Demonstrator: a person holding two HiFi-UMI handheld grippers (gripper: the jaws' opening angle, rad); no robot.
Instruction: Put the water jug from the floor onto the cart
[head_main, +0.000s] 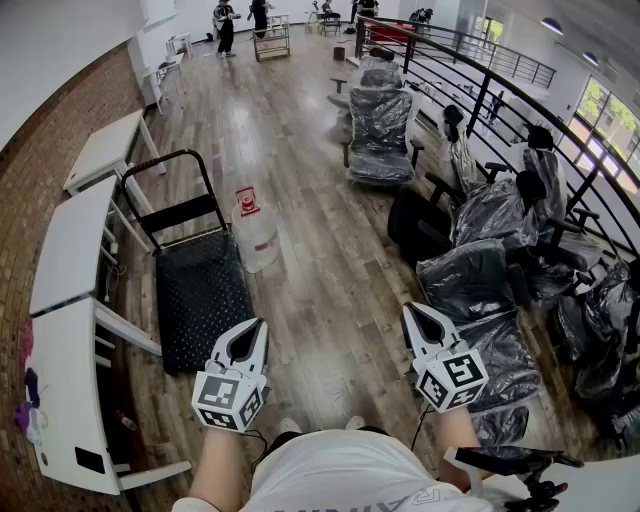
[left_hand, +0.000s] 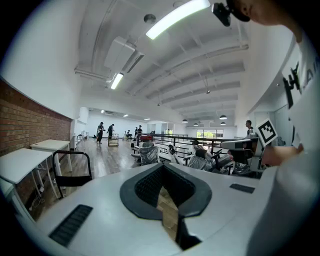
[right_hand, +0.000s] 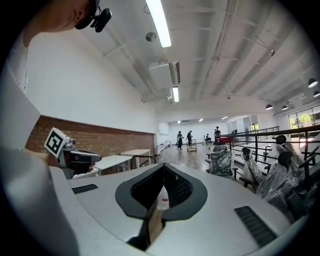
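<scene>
The clear water jug (head_main: 255, 232) with a red cap stands upright on the wooden floor, against the right far corner of the cart (head_main: 200, 290). The cart is a black flat platform with a black tube handle (head_main: 165, 162) at its far end. My left gripper (head_main: 261, 323) hangs shut and holds nothing, just right of the cart's near end. My right gripper (head_main: 408, 311) is also shut and holds nothing, farther right above bare floor. Both are well short of the jug. In the right gripper view the jug (right_hand: 163, 198) shows small beyond the closed jaws.
White desks (head_main: 75, 240) line the brick wall at the left, close to the cart. Plastic-wrapped office chairs (head_main: 380, 125) and more wrapped chairs (head_main: 470, 280) crowd the right side along a black railing (head_main: 480, 85). People (head_main: 225, 25) stand far down the hall.
</scene>
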